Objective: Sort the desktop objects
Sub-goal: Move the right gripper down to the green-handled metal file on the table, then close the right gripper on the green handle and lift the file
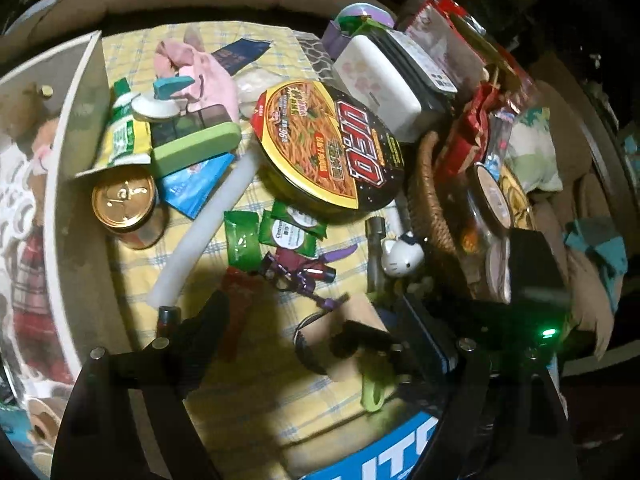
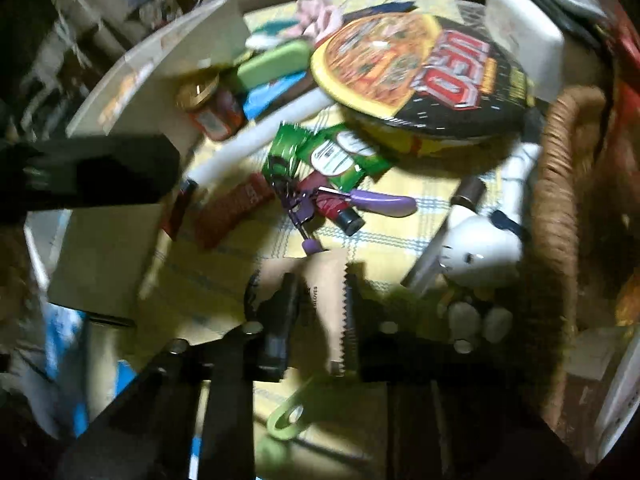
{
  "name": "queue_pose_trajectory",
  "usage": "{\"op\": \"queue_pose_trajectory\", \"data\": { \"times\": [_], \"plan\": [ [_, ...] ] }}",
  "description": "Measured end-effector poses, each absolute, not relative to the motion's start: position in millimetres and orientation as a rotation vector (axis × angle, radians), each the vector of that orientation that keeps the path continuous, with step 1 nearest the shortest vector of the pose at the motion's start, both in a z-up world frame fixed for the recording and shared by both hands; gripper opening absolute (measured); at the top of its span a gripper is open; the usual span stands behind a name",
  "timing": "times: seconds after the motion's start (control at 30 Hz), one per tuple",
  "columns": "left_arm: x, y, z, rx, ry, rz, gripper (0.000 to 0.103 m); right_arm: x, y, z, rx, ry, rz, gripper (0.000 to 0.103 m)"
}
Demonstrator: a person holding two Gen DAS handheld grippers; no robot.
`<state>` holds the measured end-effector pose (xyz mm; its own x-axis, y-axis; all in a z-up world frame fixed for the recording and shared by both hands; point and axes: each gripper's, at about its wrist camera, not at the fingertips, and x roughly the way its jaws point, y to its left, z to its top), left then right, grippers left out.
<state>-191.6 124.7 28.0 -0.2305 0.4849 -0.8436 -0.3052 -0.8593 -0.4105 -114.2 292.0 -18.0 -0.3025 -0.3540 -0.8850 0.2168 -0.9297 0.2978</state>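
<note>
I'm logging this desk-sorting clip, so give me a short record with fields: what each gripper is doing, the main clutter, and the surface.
right gripper: jaws either side of a tan paper packet; contact unclear through blur
left gripper: open, holding nothing
centre: UFO noodle bowl
left side: gold-lidded can beside a white board
right side: wicker basket, white cat figure beside it
surface: yellow checked cloth

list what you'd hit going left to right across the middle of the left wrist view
gold-topped can → white tube → green sachets → UFO noodle bowl → white cat figure → wicker basket
</note>
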Motion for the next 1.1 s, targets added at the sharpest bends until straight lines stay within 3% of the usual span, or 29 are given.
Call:
{"op": "queue_pose_trajectory", "data": {
  "times": [0.17, 0.47, 0.5, 0.57, 0.6, 0.63, 0.77, 0.9, 1.1],
  "plan": [
    [-200, 129, 12, -1.568, -0.363, 2.077, 0.086, -102, 305, -17, 1.563, -0.284, -2.189, 0.011],
    [-215, 151, -23, -1.615, -0.453, 2.065, 0.086, -96, 314, -10, 1.539, -0.327, -2.197, 0.011],
    [-215, 153, -26, -1.624, -0.442, 2.074, 0.084, -97, 315, -8, 1.535, -0.338, -2.199, 0.011],
    [-215, 155, -34, -1.638, -0.424, 2.084, 0.053, -100, 314, -8, 1.535, -0.354, -2.207, 0.011],
    [-216, 156, -38, -1.656, -0.412, 2.088, 0.028, -101, 313, -9, 1.536, -0.359, -2.209, 0.011],
    [-216, 156, -44, -1.676, -0.406, 2.086, 0.017, -101, 312, -10, 1.537, -0.364, -2.210, 0.011],
    [-218, 150, -58, -1.698, -0.495, 2.075, 0.021, -105, 311, -14, 1.536, -0.405, -2.201, 0.010],
    [-215, 151, -53, -1.650, -0.477, 2.107, 0.007, -104, 318, -12, 1.511, -0.477, -2.195, 0.011],
    [-212, 145, -43, -1.606, -0.493, 2.138, 0.007, -103, 322, -9, 1.495, -0.510, -2.209, 0.011]
  ]
}}
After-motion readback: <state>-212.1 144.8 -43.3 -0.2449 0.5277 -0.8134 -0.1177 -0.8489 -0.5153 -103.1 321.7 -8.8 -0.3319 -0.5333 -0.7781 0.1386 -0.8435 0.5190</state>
